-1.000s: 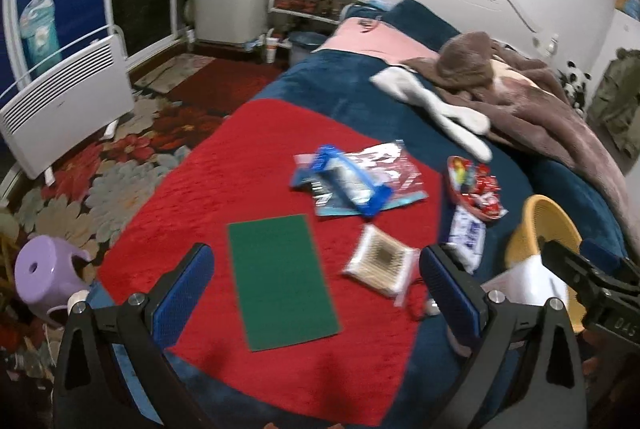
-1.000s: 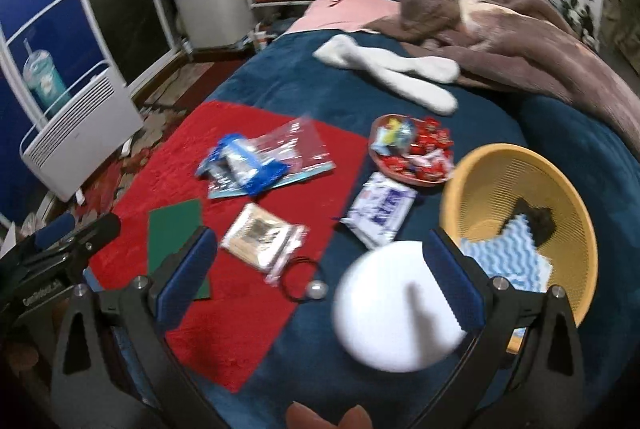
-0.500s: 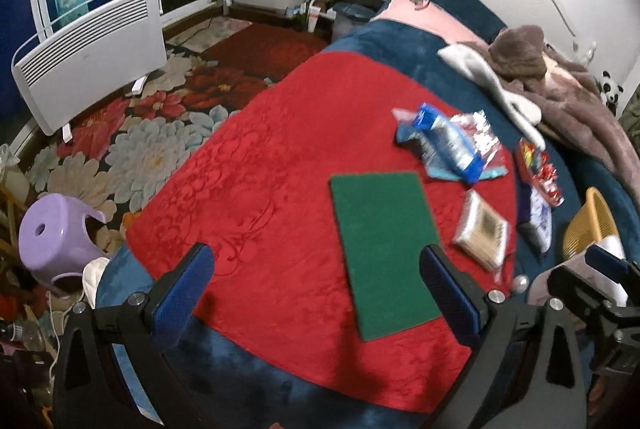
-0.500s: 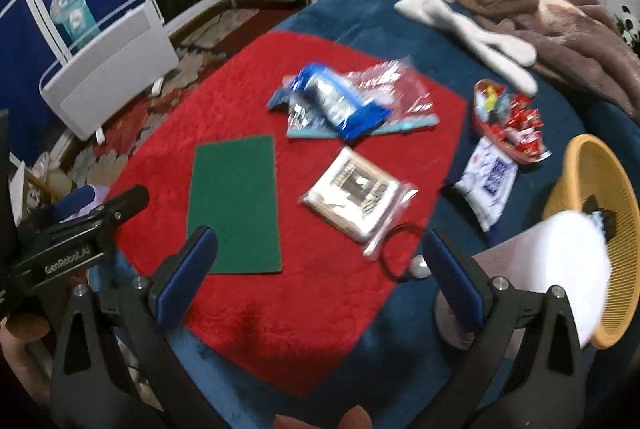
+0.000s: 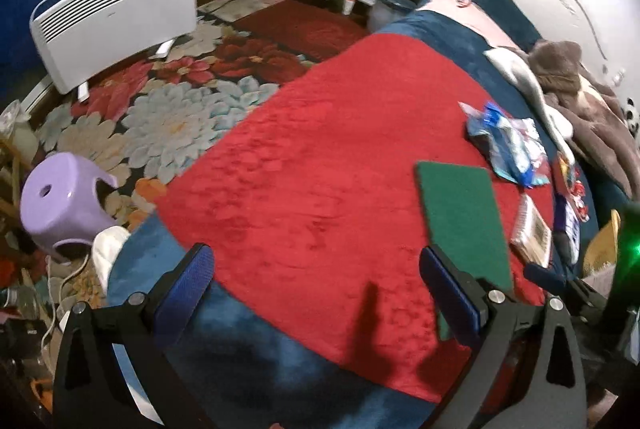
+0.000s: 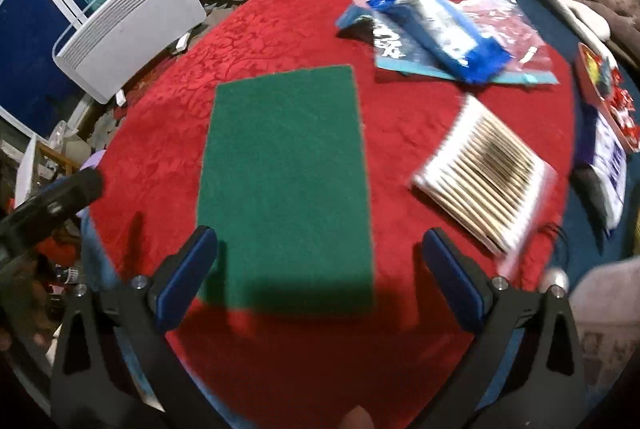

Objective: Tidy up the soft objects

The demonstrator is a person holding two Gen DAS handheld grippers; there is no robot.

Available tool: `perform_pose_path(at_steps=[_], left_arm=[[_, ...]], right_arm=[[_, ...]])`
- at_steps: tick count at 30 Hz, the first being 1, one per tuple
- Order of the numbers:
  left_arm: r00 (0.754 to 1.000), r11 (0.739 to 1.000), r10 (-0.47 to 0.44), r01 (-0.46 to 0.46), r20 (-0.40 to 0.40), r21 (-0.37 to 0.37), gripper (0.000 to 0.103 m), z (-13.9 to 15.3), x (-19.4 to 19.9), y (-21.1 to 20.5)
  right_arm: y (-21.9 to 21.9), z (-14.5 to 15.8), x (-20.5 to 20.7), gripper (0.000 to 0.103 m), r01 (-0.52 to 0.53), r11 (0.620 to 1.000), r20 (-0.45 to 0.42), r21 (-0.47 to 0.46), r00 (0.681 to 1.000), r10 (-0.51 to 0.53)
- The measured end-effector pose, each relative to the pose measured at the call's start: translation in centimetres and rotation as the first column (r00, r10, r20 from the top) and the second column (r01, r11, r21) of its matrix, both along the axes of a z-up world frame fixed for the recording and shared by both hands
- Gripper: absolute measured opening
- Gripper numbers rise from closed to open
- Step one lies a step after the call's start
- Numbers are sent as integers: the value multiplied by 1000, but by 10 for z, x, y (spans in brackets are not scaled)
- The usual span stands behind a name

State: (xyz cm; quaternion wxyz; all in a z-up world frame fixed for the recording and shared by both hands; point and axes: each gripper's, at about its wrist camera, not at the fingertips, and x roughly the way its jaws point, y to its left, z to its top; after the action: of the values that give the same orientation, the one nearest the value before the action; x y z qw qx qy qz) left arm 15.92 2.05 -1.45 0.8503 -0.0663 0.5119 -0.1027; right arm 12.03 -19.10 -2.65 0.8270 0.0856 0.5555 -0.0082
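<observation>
Green scouring pad lies flat on the red blanket, and the right wrist view looks almost straight down on it, with the pack of cotton swabs just to its right and the blue wrapped packet on clear bags at the far right. That same view catches the left gripper as a dark shape at the left edge, and a pale blurred roll low at the right edge. The left wrist view shows what the other misses: the floral rug, the white heater at the far left, the purple stool near left, and the brown blanket heaped at the far right. The left gripper hangs over the near edge of the red blanket, fingers spread wide and empty, with the pad off to its right beside the right finger. The right gripper is tipped down over the pad, fingers wide apart with nothing between them; the pad's near edge sits between the fingertips, with its near left corner at the left fingertip.
</observation>
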Motion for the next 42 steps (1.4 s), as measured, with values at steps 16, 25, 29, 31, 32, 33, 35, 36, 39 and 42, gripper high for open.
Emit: perform_pose_path(at_steps=[16, 25, 29, 31, 32, 33, 35, 36, 39, 42], left_arm=[[982, 981, 188, -189, -28, -43, 103, -2, 18, 65], [992, 994, 107, -108, -61, -18, 103, -15, 17, 32], [995, 997, 80, -81, -61, -4, 103, -16, 16, 21], [995, 997, 76, -76, -64, 0, 103, -18, 16, 18], [995, 997, 74, -74, -68, 3, 103, -19, 16, 18], [995, 997, 74, -74, -70, 5, 103, -20, 17, 18], [994, 997, 77, -77, -74, 7, 103, -21, 17, 18], [994, 997, 79, -79, -74, 6, 103, -21, 17, 19], [994, 996, 85, -85, -76, 2, 103, -22, 19, 20], [993, 996, 84, -84, -78, 3, 103, -22, 19, 19]], right_arm=[[104, -2, 27, 102, -215, 975, 68, 60, 975, 211], [-18, 13, -10, 103, 242, 967, 120, -81, 965, -232], [-78, -9, -14, 103, 440, 897, 35, -51, 898, -439], [-86, -21, -7, 102, 461, 886, 3, -53, 887, -461], [-90, -24, -5, 101, 462, 886, -8, -45, 886, -463], [-90, -30, -1, 92, 462, 886, -29, -39, 886, -463], [-83, -32, 4, 79, 442, 896, -24, -50, 896, -443], [-76, -29, 7, 76, 421, 905, -8, -65, 906, -423], [-44, -19, 14, 76, 280, 960, 48, 11, 959, -280], [-3, -13, 23, 76, 95, 995, 83, 4, 992, -95]])
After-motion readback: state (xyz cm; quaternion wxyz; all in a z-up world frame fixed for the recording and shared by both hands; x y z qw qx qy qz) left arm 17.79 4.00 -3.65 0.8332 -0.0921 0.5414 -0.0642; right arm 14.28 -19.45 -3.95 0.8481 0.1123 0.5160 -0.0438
